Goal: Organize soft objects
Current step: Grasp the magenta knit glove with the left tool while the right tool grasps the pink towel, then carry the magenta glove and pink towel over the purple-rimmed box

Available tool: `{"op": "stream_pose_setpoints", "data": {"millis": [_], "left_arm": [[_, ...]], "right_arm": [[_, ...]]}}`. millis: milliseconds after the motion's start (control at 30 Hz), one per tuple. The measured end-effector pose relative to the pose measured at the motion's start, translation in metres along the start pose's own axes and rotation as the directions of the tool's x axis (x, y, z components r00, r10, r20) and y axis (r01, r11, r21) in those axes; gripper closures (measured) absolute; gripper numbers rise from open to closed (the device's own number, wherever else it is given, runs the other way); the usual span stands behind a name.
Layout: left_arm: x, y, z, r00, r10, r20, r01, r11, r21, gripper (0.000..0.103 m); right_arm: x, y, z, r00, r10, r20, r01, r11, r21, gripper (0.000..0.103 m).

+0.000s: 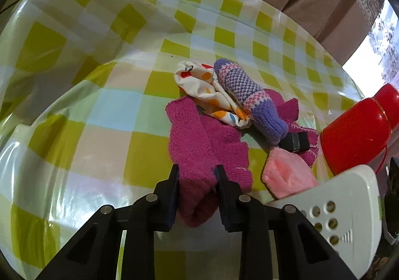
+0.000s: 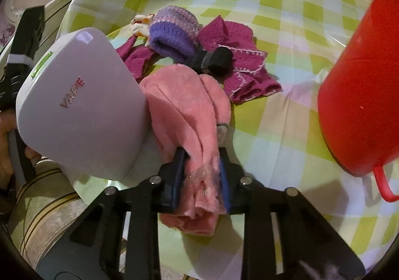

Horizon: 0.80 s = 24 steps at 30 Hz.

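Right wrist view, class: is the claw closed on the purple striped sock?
No, the right claw is closed on the pink cloth, while the purple sock lies farther back on the table.

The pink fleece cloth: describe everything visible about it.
The pink fleece cloth is soft, fuzzy and salmon-pink, bunched into long folds on the checked tablecloth. Its near end is pinched between the jaws of the right gripper, and a frayed, paler edge shows there. Its far end reaches the magenta knit piece; its left side lies against the white device.
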<state>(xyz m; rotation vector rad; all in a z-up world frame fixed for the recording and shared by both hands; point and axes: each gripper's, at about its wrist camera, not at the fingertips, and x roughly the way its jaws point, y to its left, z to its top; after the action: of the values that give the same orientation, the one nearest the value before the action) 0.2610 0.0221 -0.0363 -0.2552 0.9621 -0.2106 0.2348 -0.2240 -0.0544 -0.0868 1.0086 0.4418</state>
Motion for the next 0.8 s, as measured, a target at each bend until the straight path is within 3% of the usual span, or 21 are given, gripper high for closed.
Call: {"op": "stream_pose_setpoints", "data": {"millis": [567, 800], "left_arm": [[-0.06, 0.017, -0.024, 0.994, 0.004, 0.11, 0.01, 0.992, -0.122, 0.075], [-0.08, 0.018, -0.043, 0.99, -0.027, 0.137, 0.049, 0.986, -0.162, 0.075]], "right_arm": [[-0.039, -0.011, -0.019, 0.999, -0.046, 0.028, 0.043, 0.996, 0.072, 0.077], [-0.058, -0.011, -0.035, 0.997, -0.057, 0.042, 0.053, 0.994, 0.096, 0.081]]}}
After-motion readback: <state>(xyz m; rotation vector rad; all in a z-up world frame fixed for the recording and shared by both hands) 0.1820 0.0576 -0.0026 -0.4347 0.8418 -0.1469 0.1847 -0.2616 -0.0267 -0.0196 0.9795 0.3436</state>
